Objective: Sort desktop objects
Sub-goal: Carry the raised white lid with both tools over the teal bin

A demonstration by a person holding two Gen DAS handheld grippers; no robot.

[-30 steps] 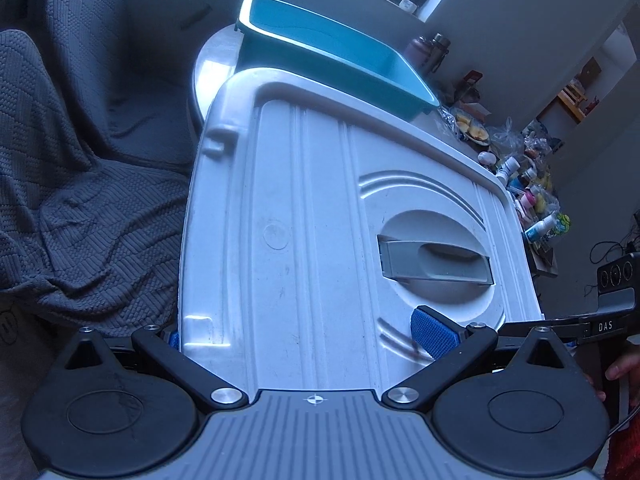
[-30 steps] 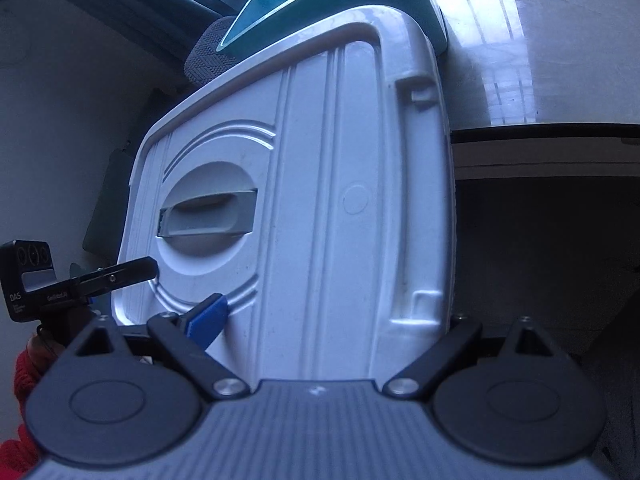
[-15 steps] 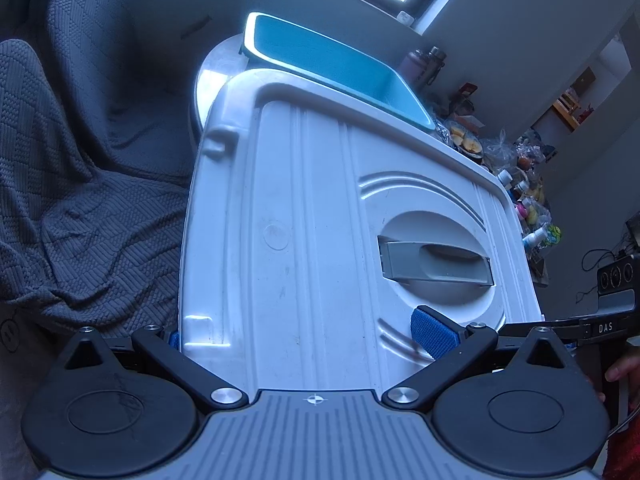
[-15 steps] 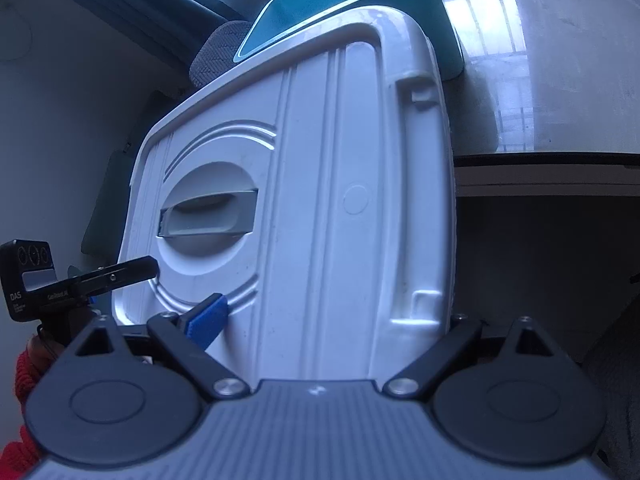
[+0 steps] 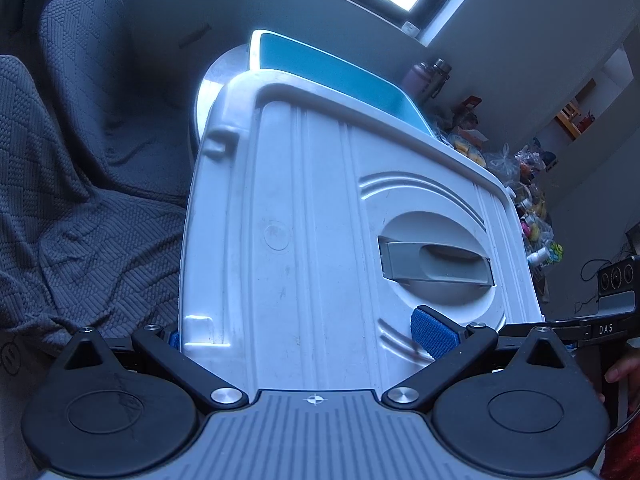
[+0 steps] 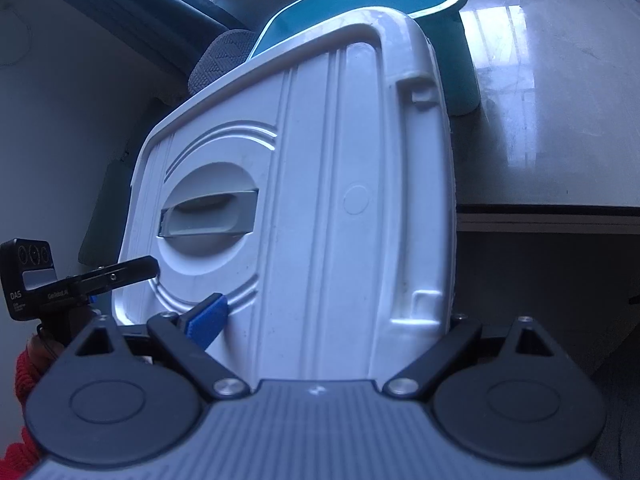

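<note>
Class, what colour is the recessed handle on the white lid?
Grey handle, set in the white lid; clearest in the left wrist view.

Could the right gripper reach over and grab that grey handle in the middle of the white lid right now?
Probably not as things stand. The right gripper is already clamped on the white lid's edge, sharing its weight with the left gripper. The grey handle lies uncovered, but reaching it would mean letting go first.

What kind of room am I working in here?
Likely a lived-in home room: a sofa under a grey throw, a glossy table with a teal bin, and cluttered snacks and bottles.
</note>
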